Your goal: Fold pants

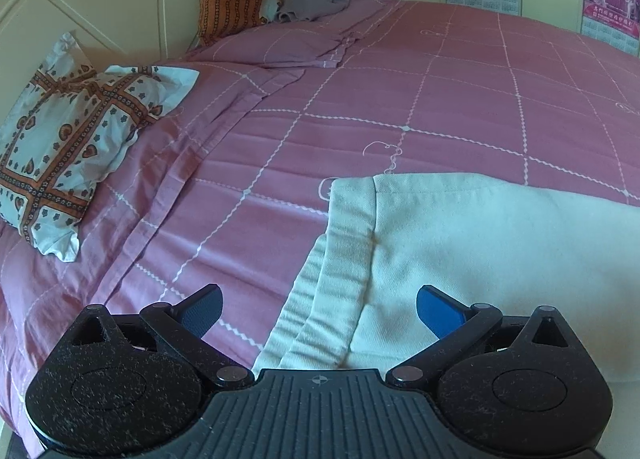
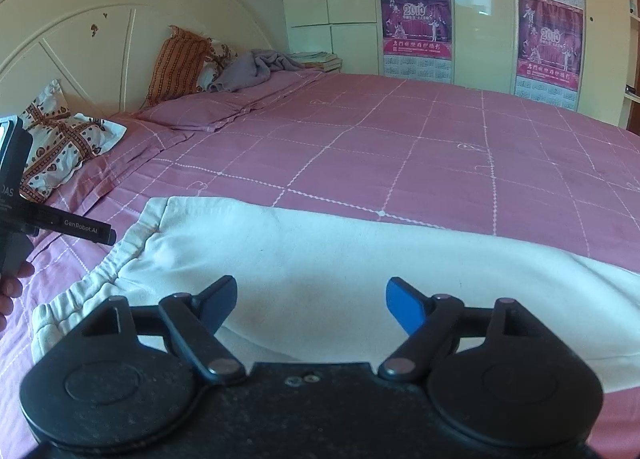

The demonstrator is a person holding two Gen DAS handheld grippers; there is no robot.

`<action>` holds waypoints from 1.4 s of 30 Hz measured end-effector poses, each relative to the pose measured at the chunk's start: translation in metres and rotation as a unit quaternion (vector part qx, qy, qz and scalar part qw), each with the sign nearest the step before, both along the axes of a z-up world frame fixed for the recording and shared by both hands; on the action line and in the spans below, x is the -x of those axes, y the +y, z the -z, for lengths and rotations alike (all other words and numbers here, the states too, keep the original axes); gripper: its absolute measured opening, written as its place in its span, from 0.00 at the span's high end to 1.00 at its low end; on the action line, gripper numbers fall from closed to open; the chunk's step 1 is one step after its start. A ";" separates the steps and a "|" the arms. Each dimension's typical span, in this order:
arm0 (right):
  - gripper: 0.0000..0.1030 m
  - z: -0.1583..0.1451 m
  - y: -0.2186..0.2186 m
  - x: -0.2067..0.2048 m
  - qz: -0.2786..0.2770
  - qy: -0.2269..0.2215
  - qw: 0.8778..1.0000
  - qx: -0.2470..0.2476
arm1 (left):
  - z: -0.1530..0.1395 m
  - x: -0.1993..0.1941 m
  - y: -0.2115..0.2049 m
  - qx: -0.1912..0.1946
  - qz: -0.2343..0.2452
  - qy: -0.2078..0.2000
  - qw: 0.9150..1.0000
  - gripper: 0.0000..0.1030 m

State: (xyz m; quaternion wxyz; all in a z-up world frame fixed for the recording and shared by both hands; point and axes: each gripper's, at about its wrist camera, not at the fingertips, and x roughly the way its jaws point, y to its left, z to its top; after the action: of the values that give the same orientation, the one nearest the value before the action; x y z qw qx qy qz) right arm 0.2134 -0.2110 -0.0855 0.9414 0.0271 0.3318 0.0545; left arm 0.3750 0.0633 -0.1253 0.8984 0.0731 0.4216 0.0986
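Left wrist view: your left gripper gapes wide over the white pants' waistband; right gripper likewise wide, above the pants.

A: Left gripper: matte black, ribbed centre plate with a crosshair mark, silver pivot pins, blue fingertip pads.
B: Right gripper looks the same, with two screws on its plate. The side-on body reads "GenRobot.AI" in white.
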 end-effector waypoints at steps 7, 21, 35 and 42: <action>0.20 0.029 -0.008 -0.054 -0.013 0.032 0.999 -0.011 | 0.031 -0.050 0.012 0.016 -0.017 0.029 0.999 0.00; 0.21 0.075 -0.011 -0.143 -0.055 0.073 0.996 0.014 | 0.081 -0.105 0.025 0.127 0.022 0.067 0.989 0.30; 0.37 0.091 -0.010 -0.212 -0.097 0.104 0.989 0.043 | 0.062 -0.087 0.012 0.071 0.086 0.057 0.992 0.69; 0.90 0.089 0.002 -0.211 -0.158 0.132 0.976 0.065 | 0.059 -0.084 0.006 0.057 0.083 0.055 0.993 0.71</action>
State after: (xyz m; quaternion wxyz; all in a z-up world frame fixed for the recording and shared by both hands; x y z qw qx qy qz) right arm 0.4246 -0.2086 -0.1746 0.8685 -0.0794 0.4562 0.1768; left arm 0.4593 0.0695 -0.1841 0.8816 0.0616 0.4680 -0.0052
